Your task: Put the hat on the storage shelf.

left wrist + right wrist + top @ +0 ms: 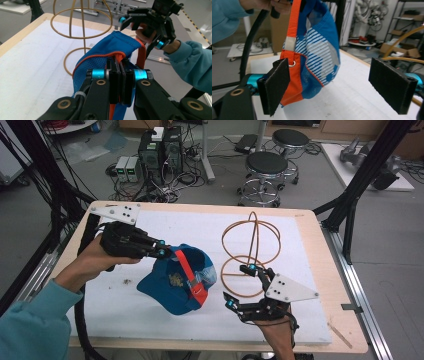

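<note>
A robotics lab: computer towers (160, 151), tangled floor cables (165, 190), rolling stools (266, 175), black frame rig (367, 175).

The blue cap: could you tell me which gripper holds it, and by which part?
The left gripper is shut on the blue cap's orange strap; the right gripper is open.

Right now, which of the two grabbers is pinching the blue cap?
The left gripper: its jaws are shut on the blue cap, at the orange strap. The right gripper hangs open beside it.
</note>
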Tool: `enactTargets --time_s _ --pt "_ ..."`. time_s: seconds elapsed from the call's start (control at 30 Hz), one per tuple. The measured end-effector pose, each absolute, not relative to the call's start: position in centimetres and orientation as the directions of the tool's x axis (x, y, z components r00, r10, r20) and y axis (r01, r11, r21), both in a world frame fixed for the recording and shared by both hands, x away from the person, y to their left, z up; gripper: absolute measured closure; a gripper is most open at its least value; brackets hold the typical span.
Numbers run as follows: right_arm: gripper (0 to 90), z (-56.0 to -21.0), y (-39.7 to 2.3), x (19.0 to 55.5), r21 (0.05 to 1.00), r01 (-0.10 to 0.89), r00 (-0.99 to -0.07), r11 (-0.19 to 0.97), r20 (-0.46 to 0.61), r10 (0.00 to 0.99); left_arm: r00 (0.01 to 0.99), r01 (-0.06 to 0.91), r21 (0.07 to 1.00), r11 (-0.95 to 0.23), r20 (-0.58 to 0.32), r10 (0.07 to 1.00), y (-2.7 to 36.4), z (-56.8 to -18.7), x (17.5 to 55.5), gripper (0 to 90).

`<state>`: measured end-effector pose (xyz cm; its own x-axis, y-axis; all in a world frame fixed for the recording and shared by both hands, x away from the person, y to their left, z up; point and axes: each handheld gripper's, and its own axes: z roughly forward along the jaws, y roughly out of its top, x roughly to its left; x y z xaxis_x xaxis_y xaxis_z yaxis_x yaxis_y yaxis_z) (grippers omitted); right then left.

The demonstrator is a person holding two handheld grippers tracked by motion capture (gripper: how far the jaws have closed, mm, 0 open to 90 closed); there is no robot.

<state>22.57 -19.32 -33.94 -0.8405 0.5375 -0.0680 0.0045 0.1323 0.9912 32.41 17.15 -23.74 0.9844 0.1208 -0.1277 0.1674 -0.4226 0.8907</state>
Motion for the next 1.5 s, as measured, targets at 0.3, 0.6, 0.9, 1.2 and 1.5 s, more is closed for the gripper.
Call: enactTargets --time_s 0.3,0.6,0.9,1.2,1.5 --pt "28.2 -35.3 -18.0 24.3 0.981 0.048 -0.869 0.188 -0.051 0.493 0.987 0.157 0.889 -0.43 -0.123 0.106 16.9 -23.7 32.2 87.8" --pt "42.5 -36.1 -17.2 25.6 0.975 0.085 -0.894 0.205 -0.015 0.447 0.987 0.158 0.889 -0.429 -0.124 0.107 16.8 -23.9 32.4 87.8" --pt "43.6 -36.1 -16.6 26.2 0.981 0.099 -0.913 0.168 0.023 0.407 0.99 0.136 0.894 -0.427 -0.109 0.087 16.4 -23.9 32.3 87.8" --pt "76.5 -36.1 -16.5 26.0 0.975 0.099 -0.94 0.196 0.027 0.341 0.99 0.134 0.892 -0.431 -0.1 0.101 16.4 -23.9 32.3 87.8" --pt "85.0 -36.2 -17.0 26.4 0.97 0.208 -0.946 0.124 0.167 0.279 0.99 0.133 0.896 -0.424 -0.097 0.106 16.4 -23.9 32.2 87.8"
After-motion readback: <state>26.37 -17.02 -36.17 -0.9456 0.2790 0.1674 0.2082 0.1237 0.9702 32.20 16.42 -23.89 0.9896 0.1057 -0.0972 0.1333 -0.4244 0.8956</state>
